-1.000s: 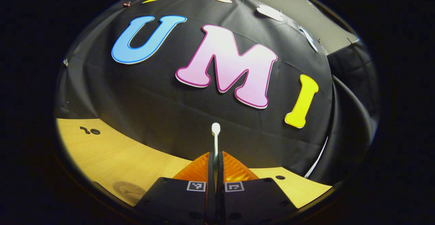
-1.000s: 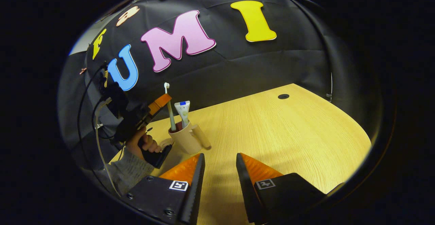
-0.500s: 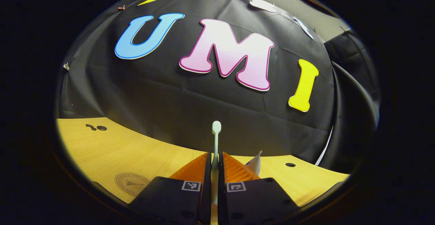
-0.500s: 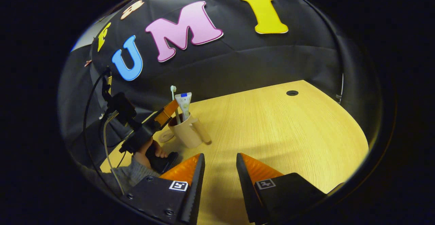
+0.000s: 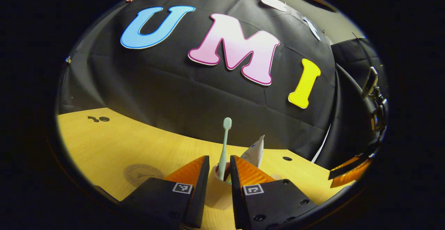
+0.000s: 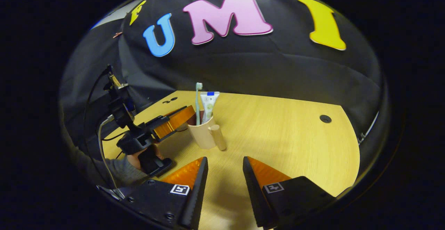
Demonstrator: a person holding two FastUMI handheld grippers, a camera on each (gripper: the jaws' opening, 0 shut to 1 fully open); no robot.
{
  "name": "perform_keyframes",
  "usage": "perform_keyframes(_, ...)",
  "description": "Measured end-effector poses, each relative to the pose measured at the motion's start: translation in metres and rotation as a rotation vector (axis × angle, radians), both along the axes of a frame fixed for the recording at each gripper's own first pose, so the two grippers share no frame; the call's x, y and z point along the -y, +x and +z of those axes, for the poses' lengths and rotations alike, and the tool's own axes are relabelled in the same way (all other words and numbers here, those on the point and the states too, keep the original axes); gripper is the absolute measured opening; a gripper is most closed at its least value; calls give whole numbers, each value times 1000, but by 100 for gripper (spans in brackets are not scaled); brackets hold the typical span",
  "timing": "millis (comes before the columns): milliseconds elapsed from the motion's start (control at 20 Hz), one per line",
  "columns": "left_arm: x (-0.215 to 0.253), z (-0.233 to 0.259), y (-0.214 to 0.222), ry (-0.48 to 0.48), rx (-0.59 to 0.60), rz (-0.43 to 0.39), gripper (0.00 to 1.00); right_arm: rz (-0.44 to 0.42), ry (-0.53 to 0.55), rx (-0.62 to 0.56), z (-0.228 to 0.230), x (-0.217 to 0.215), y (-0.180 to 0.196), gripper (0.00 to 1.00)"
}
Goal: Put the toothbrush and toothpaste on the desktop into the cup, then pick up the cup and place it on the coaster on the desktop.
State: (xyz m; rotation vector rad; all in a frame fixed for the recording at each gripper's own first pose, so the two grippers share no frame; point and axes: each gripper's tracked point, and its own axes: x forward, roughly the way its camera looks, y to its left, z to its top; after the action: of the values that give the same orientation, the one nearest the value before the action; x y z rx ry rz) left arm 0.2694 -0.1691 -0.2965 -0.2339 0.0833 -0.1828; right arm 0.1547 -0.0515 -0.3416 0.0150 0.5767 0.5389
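Standing spread apart, the left claw frames the cup, where the toothbrush and toothpaste stand upright. Beside it on the counter lies the coaster. The right claw hangs spread, gripping nothing.

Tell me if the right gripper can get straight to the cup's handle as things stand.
Probably yes. The right gripper is open, with bare desktop between it and the cup. The handle faces it, while the left gripper sits at the far side.
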Motion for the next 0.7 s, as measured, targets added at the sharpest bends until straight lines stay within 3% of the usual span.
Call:
perform_keyframes(50, -3, 1, -11, -8, -7, -13, 49, 63, -49, -18, -1, -4, 3, 62)
perform_keyframes(100, -12, -2, -26, -1, -26, -19, 30, 130, -110, -42, -5, -11, 10, 63)
perform_keyframes(150, -26, -6, -44, 24, -55, -13, 39, 175, -152, -58, -9, -16, 10, 63)
perform_keyframes(250, -49, -13, -73, 85, -102, 3, 69, 261, -224, -95, -18, -27, 18, 63)
perform_keyframes(350, -66, -17, -97, 110, -143, 22, 75, 315, -272, -128, -29, -34, 26, 63)
perform_keyframes(550, -94, -26, -139, 112, -213, 79, 78, 404, -384, -167, -44, -38, 49, 63)
perform_keyframes(700, -111, -34, -155, 90, -257, 130, 78, 450, -395, -220, -55, -53, 64, 64)
